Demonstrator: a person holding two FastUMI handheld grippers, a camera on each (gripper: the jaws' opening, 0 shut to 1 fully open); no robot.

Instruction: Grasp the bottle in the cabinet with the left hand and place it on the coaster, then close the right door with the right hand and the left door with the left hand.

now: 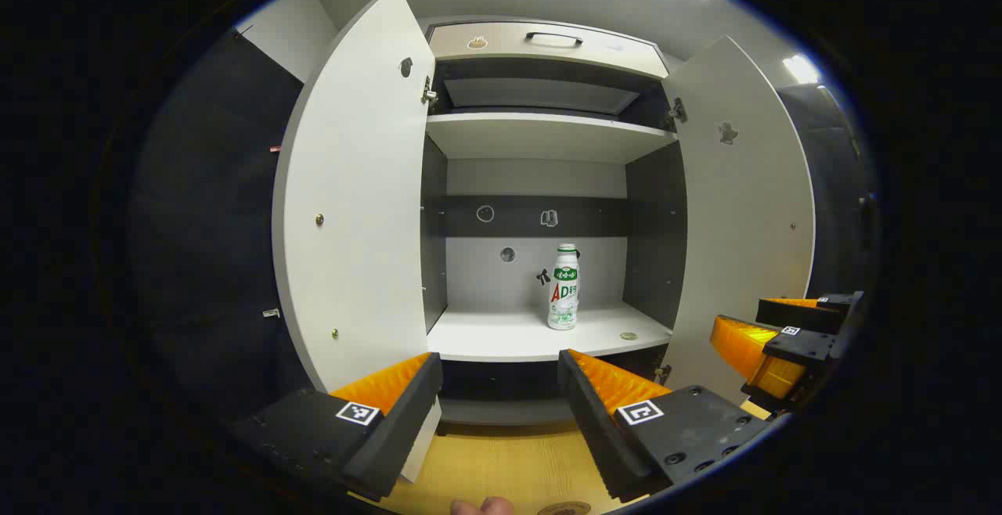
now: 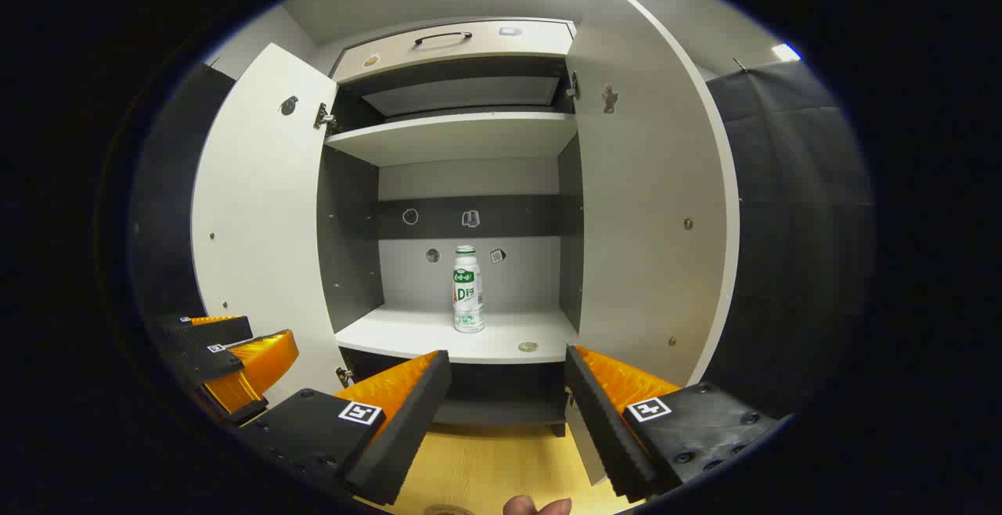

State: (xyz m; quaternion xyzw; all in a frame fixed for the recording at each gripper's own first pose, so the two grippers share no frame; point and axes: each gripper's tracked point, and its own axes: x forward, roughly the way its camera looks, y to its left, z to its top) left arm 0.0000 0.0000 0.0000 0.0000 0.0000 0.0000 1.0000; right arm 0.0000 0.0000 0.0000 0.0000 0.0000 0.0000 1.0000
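Standing upright on the cabinet's (image 1: 540,139) lower shelf, toward its back edge, the bottle (image 1: 564,286) is untouched — both doors open. Left gripper (image 1: 501,401) and right gripper (image 2: 507,397) hover in front of the shelf's front edge, fingers spread, pinching nothing. Coaster (image 1: 565,509) lies on the table's near edge.

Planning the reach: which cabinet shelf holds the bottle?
The lower shelf: the bottle stands upright there, while the upper shelf is bare.
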